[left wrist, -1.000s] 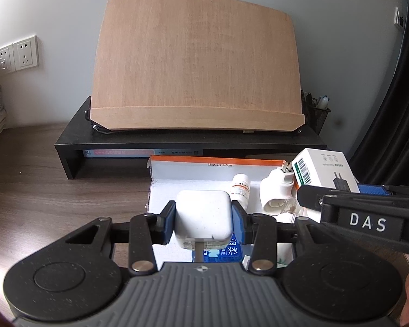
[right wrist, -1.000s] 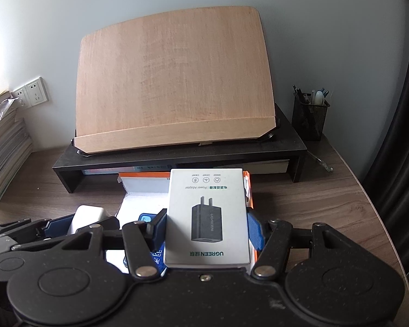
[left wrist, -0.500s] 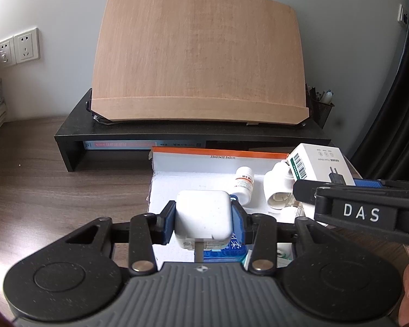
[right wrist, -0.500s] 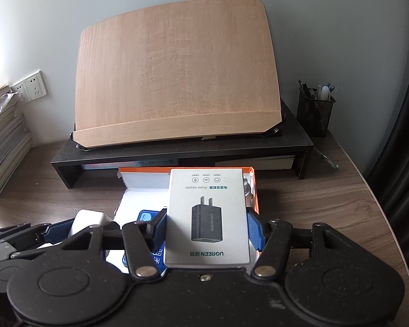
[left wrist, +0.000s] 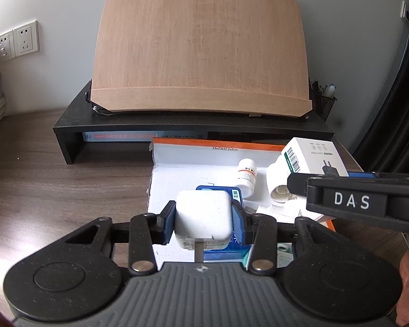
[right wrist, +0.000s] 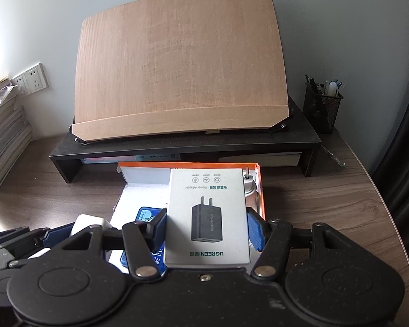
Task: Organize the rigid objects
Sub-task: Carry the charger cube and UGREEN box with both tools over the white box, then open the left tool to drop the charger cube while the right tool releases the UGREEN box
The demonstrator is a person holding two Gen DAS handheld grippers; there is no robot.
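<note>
My left gripper [left wrist: 203, 222] is shut on a white charger cube [left wrist: 203, 218] and holds it above the near left part of an orange-edged white box [left wrist: 182, 150]. My right gripper [right wrist: 207, 226] is shut on a white UGREEN power adapter box [right wrist: 207, 215], held above the box's right side [right wrist: 260, 188]. The adapter box also shows in the left wrist view [left wrist: 313, 158]. Inside the box lie a blue packet [left wrist: 218, 190], a small white pill bottle [left wrist: 246, 174] and a white plug adapter [left wrist: 278, 182].
A black monitor riser [left wrist: 193, 125] with a tilted wooden board [left wrist: 199, 49] stands behind the box. A mesh pen holder [right wrist: 323, 106] is at the right. A paper stack [right wrist: 2, 136] and wall sockets [right wrist: 32, 79] are on the left.
Both grippers have lifted and drawn back a little with their objects still held. The blue packet in the box now shows beyond the charger cube.
</note>
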